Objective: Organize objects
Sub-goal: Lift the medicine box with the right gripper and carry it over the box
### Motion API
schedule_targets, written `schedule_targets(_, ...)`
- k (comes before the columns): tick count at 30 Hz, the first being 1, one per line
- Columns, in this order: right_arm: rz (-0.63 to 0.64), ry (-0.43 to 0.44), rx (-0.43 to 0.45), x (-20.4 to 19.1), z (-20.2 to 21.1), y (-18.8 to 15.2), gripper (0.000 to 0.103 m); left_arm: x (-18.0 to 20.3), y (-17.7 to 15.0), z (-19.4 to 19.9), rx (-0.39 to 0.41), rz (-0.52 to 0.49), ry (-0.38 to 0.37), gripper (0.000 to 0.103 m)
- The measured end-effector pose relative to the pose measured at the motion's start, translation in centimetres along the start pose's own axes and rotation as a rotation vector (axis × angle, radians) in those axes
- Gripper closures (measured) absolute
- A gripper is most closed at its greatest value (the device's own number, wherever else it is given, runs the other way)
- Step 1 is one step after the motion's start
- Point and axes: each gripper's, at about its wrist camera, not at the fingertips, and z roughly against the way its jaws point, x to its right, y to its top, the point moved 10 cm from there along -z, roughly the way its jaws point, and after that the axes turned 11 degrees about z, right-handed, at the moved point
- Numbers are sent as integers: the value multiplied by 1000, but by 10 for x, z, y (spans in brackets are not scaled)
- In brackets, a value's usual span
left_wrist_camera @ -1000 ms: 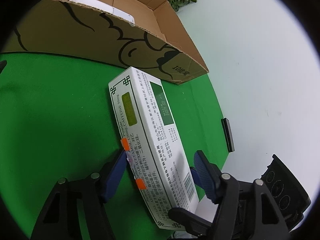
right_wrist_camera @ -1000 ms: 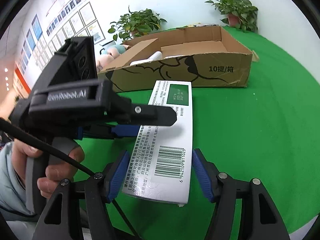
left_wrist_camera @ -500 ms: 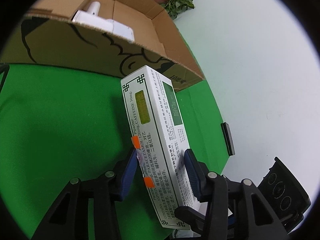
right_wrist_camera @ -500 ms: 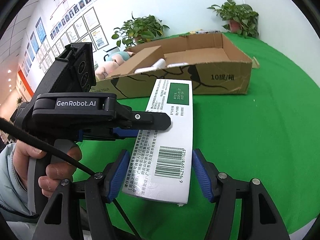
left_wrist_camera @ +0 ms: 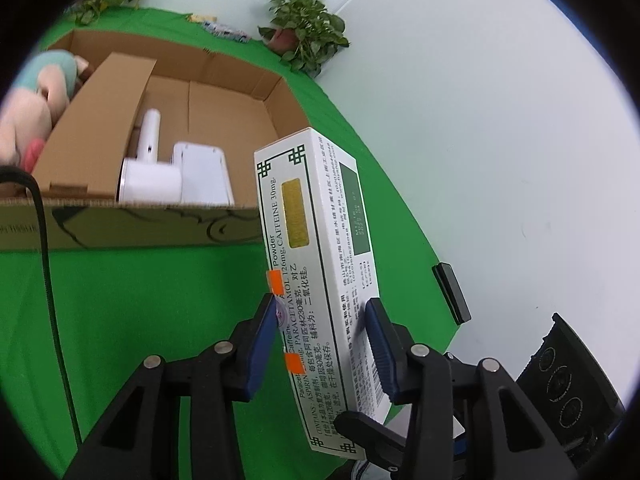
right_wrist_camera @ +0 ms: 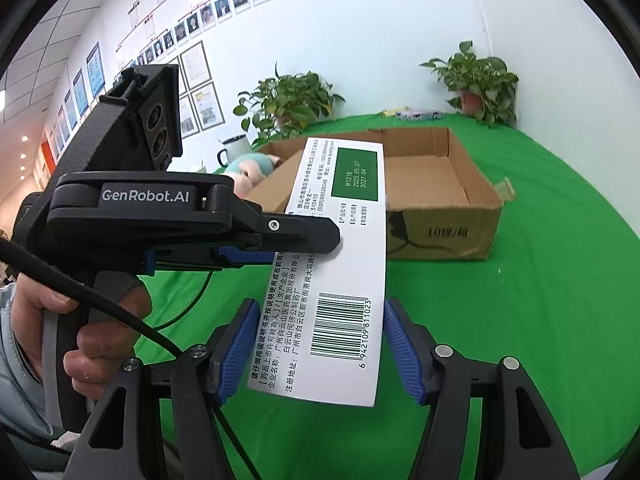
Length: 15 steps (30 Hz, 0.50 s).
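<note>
At the far left of the left wrist view a soft pink and teal plush toy [left_wrist_camera: 36,92] lies against the outer side of the open brown cardboard carton [left_wrist_camera: 276,92], which stands on the green cloth surface [left_wrist_camera: 132,300]; its flaps are folded out, so things can drop straight in. Two white plastic appliances [left_wrist_camera: 176,172] already lie side by side on its floor, near the front wall. To the right of them, in front of the carton's near corner, the long white medicine box with green print and a barcode [left_wrist_camera: 316,264] is held tilted in the air, its far end raised toward the carton's rim. The left gripper [left_wrist_camera: 320,344] has just been closing; its blue jaws now clamp the box's narrow sides near the lower end. In the right wrist view the right gripper [right_wrist_camera: 316,350] grips the same box across its wider barcode face, jaws pressed on both edges. The two grips sit crosswise, probably so the long box cannot swing while it is carried. At the right edge a small flat black object [left_wrist_camera: 452,296] lies on the white floor.
</note>
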Motion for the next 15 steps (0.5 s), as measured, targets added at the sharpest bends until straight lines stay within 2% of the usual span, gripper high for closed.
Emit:
schedule_targets(1, 0, -4, 6, 1, 1, 4, 43, -3, 15, 6, 7, -11, 4, 60)
schedule_targets(5, 10, -27, 40, 7, 5, 25, 43, 14, 34, 16, 49, -71, 4, 61)
schedule_targets(10, 17, -57, 91, 15, 10, 56, 43, 39, 73, 9, 79, -130, 4, 61)
schedule_targets(15, 19, -74, 130, 21, 10, 83, 43, 52, 98, 12, 113, -181, 24, 62)
